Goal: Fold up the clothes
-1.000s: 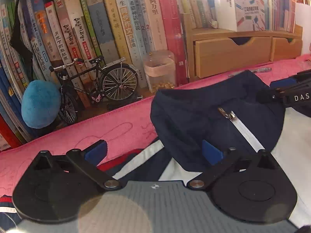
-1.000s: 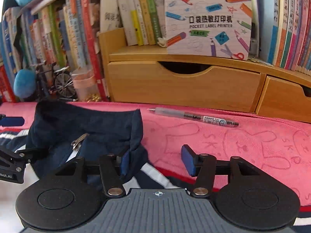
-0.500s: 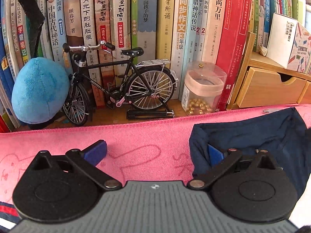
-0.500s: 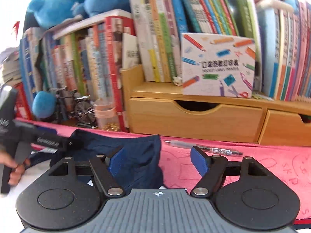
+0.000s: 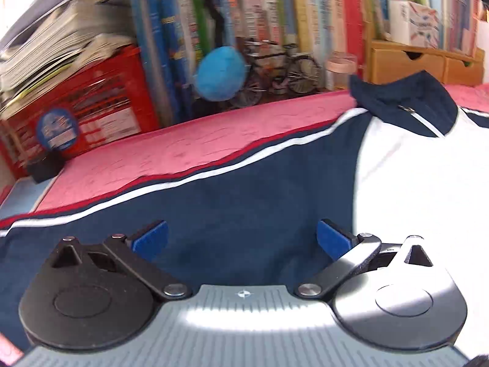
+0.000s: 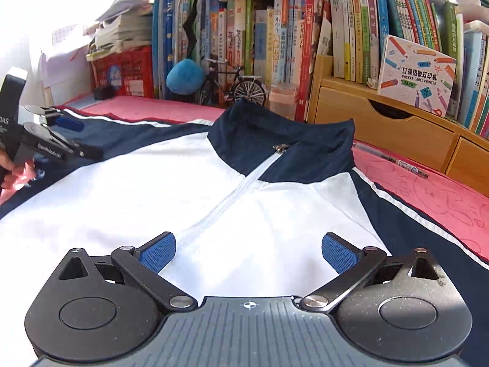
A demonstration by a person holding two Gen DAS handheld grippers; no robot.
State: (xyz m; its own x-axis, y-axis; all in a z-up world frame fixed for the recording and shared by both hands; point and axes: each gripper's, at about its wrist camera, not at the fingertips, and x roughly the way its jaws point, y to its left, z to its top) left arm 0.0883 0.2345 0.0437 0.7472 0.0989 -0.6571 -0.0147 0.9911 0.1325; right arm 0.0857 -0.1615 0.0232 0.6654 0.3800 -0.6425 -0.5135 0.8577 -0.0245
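Observation:
A navy and white zip jacket (image 6: 189, 183) lies flat on a pink cloth (image 6: 428, 192), collar toward the bookshelf. My right gripper (image 6: 248, 252) hovers over the white chest near the zip. Its jaws are opening wide, with no fabric pinched between the blue pads (image 6: 157, 252). My left gripper (image 5: 241, 240) is open above the jacket (image 5: 244, 202), over its navy sleeve. In the right wrist view that left gripper (image 6: 53, 122) shows at the far left, held by a hand (image 6: 15, 171).
Behind the pink cloth (image 5: 159, 159) stand books (image 6: 275, 36), a model bicycle (image 6: 235, 87), a blue plush ball (image 6: 185, 76), a clear jar (image 6: 282, 99) and wooden drawers (image 6: 382, 128). A pen (image 6: 397, 162) lies on the cloth. A red crate (image 5: 82, 107) sits left.
Both grippers let go of the collar and drew back from the shelf. The left swung out over the sleeve. The right jaws widened, and the whole jacket front came into view.

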